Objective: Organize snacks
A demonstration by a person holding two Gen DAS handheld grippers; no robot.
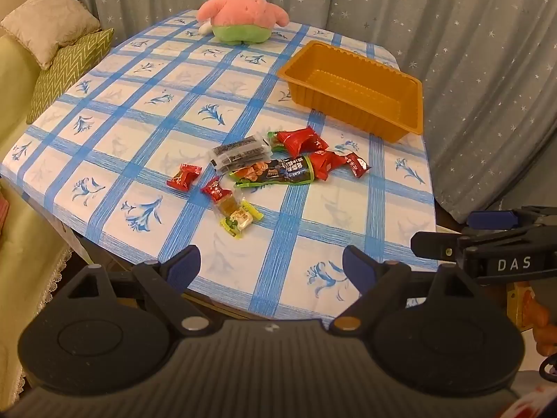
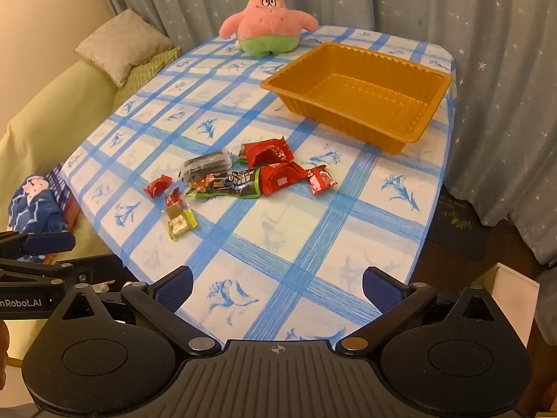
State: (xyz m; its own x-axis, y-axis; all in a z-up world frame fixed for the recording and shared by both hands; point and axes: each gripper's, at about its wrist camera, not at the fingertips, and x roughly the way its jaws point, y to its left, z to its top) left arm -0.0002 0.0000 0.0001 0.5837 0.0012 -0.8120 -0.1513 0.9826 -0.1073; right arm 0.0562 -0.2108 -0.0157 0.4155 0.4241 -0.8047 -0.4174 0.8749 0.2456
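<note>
Several snack packets lie in a loose pile mid-table: red wrappers, a dark and green bag, a black packet, small red candies and a yellow-green packet. An empty orange tray stands at the far right. My left gripper is open and empty above the table's near edge. My right gripper is open and empty, also at the near edge.
A pink star plush sits at the table's far edge. Cushions and a sofa lie to the left. Curtains hang behind. The blue-checked tablecloth covers the table. A white box stands lower right.
</note>
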